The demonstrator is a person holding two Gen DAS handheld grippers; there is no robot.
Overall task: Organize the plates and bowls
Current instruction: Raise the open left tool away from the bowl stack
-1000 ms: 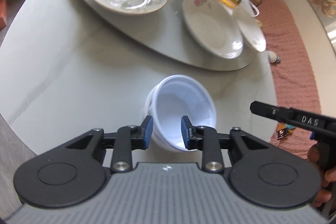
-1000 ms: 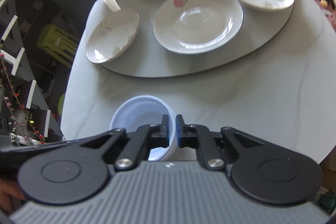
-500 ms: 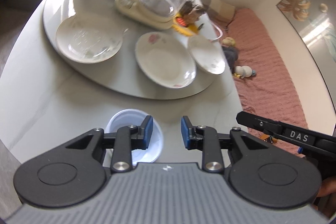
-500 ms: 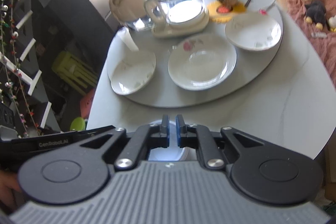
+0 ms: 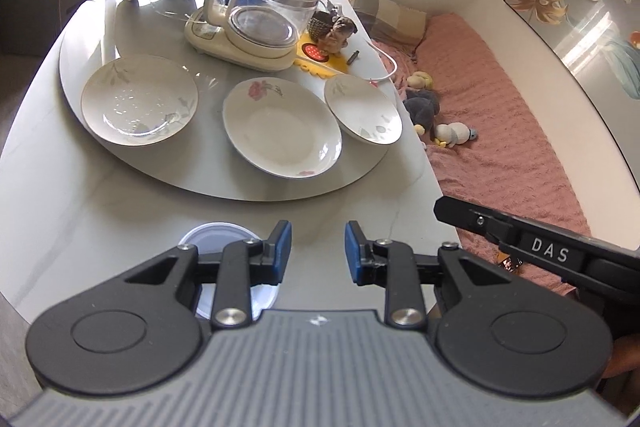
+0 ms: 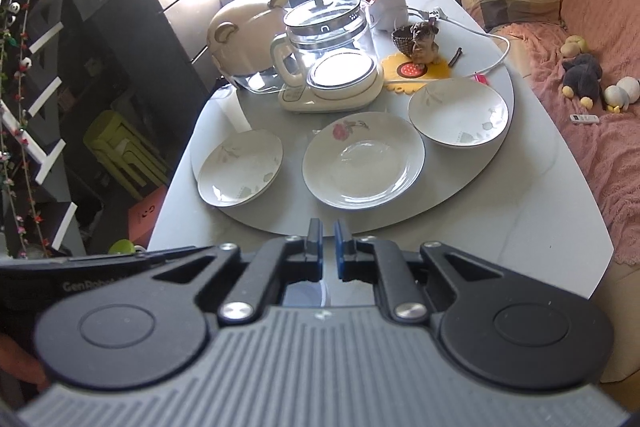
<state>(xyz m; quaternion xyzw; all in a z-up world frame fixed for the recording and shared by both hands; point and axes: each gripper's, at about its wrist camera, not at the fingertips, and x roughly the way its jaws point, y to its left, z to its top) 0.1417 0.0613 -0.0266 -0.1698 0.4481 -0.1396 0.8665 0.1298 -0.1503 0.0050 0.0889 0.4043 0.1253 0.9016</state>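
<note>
Both grippers are sitting higher than a second ago — the white bowl [image 5: 208, 239], then between my left fingers, is now resting empty on the table [image 5: 60, 195] below. My left gripper [image 5: 318, 251] is gaping, released; my right gripper [image 6: 328, 251] is clenched on nothing. I'm counting three empty plates on the turntable [image 6: 460, 183] — two leaf-patterned, one rose-patterned [image 6: 362, 159].

Both wrist views overlook table [image 5: 60, 195]; plates shared.
</note>
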